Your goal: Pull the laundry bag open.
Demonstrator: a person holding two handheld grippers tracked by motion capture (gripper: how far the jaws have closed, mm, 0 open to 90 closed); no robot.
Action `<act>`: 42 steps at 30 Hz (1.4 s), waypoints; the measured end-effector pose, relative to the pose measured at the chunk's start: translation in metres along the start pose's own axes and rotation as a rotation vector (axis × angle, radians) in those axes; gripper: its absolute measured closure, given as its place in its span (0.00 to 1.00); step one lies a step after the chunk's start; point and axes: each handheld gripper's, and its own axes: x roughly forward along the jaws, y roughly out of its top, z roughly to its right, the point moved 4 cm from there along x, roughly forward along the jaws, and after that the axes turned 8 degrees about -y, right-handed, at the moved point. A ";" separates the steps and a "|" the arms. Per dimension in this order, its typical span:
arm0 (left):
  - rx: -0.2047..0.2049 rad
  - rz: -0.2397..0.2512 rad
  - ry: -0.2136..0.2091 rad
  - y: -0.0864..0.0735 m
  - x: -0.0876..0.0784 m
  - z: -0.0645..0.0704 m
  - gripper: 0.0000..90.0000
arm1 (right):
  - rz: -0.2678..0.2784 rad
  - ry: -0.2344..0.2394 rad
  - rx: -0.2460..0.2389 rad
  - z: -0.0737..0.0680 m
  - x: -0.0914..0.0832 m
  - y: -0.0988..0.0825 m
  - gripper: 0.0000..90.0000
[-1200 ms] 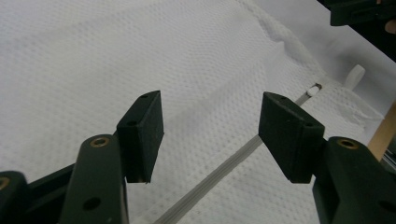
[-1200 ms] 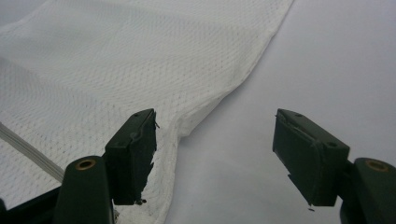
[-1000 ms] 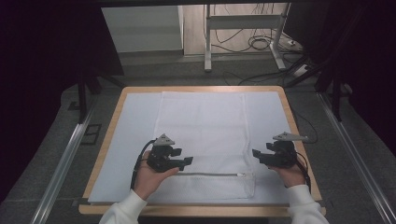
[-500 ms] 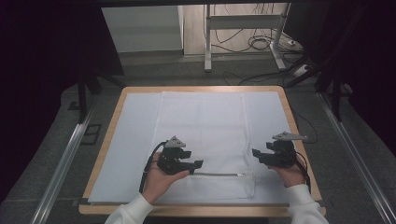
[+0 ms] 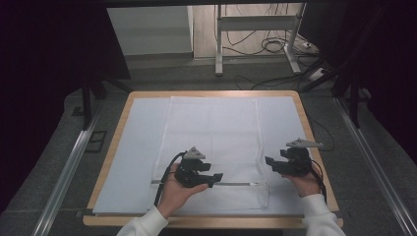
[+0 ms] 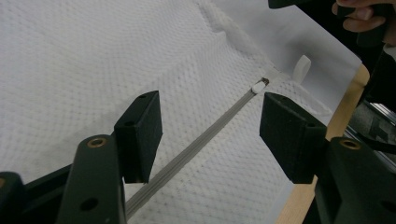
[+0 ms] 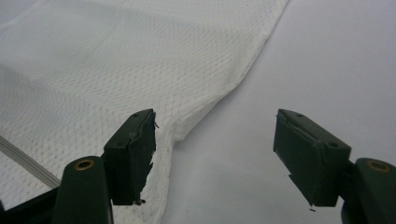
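A white mesh bag (image 5: 211, 137) lies flat on the white-covered table. A grey zipper (image 5: 236, 184) runs across its near end. My left gripper (image 5: 216, 178) hovers over the zipper, pointing right, jaws open. In the left gripper view the zipper (image 6: 196, 149) passes between the open jaws of my left gripper (image 6: 210, 126), untouched, and its white pull (image 6: 258, 87) lies just beyond them. My right gripper (image 5: 269, 162) is held by the bag's right edge, open. In the right gripper view that gripper (image 7: 215, 149) straddles the bag's edge (image 7: 205, 112) with nothing pinched.
The white sheet (image 5: 137, 147) covers a wooden table whose rim (image 5: 211, 93) shows all round. Metal rails (image 5: 64, 172) run along the floor on both sides. A desk frame and cables (image 5: 265, 44) stand behind. A white loop tab (image 6: 301, 67) sits past the zipper's end.
My left hand has slid to the right along the zipper, toward the pull. The right hand and the bag have stayed where they were.
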 end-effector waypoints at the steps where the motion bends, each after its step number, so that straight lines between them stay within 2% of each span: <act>1: 0.004 -0.004 -0.004 0.000 0.002 0.001 0.44 | 0.000 0.000 -0.001 0.000 0.000 0.000 0.32; 7: 0.019 -0.032 -0.043 0.000 0.013 0.014 0.44 | 0.002 -0.006 0.002 0.001 0.000 0.000 0.32; 12: 0.026 -0.052 -0.058 0.000 0.023 0.020 0.44 | 0.004 -0.011 0.004 0.002 -0.001 0.000 0.32; 23: 0.016 -0.073 -0.088 0.003 0.038 0.024 0.46 | -0.002 -0.023 -0.005 0.002 0.000 -0.001 0.32; 29: 0.015 -0.090 -0.098 0.003 0.041 0.026 0.46 | -0.003 -0.028 -0.009 0.002 0.000 -0.001 0.32; 36: 0.014 -0.086 -0.103 0.009 0.044 0.026 0.47 | -0.002 -0.029 -0.003 0.003 0.000 -0.002 0.32; 38: 0.024 -0.097 -0.103 0.010 0.048 0.028 0.47 | -0.005 -0.029 -0.003 0.003 0.000 -0.002 0.32; 42: 0.015 -0.102 -0.114 0.012 0.056 0.031 0.46 | -0.005 -0.029 -0.004 0.003 0.000 -0.002 0.32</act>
